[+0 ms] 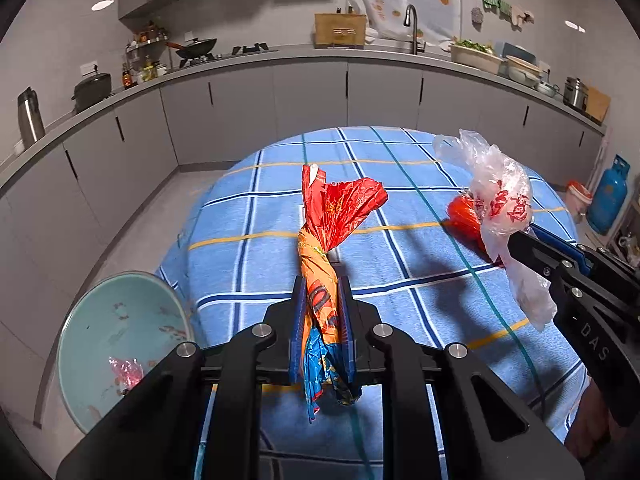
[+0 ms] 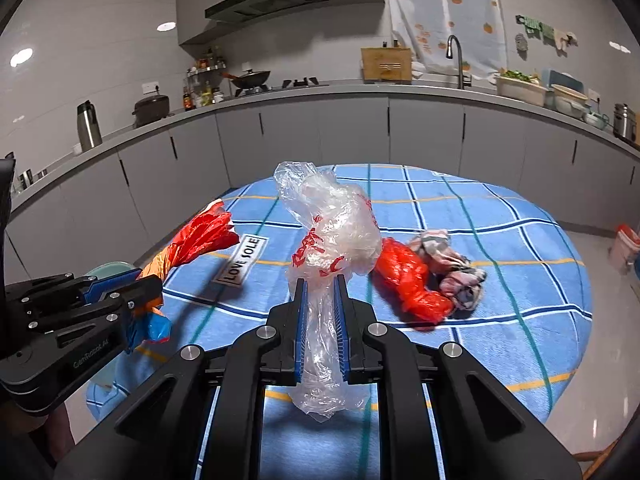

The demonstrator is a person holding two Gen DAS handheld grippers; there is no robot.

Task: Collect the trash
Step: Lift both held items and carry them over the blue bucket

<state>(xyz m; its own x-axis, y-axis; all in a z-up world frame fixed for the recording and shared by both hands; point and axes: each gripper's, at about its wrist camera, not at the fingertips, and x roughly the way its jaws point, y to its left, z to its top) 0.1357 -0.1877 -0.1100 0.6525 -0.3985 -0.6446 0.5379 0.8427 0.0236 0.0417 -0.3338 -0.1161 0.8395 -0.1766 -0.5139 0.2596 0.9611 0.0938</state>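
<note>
My left gripper (image 1: 322, 284) is shut on a twisted red, orange and blue snack wrapper (image 1: 328, 220), held above the blue checked tablecloth (image 1: 248, 224); it also shows in the right wrist view (image 2: 196, 240). My right gripper (image 2: 320, 282) is shut on a crumpled clear plastic bag with red print (image 2: 332, 232), also seen in the left wrist view (image 1: 500, 200). A red plastic bag (image 2: 408, 280) and a crumpled patterned wad (image 2: 452, 264) lie on the table right of the right gripper.
A light green bin (image 1: 120, 340) with a pink scrap inside stands on the floor left of the table. A "LOVE SOLE" label (image 2: 244, 260) lies on the cloth. Grey kitchen cabinets (image 1: 280, 100) run behind. A blue gas cylinder (image 1: 608, 196) stands far right.
</note>
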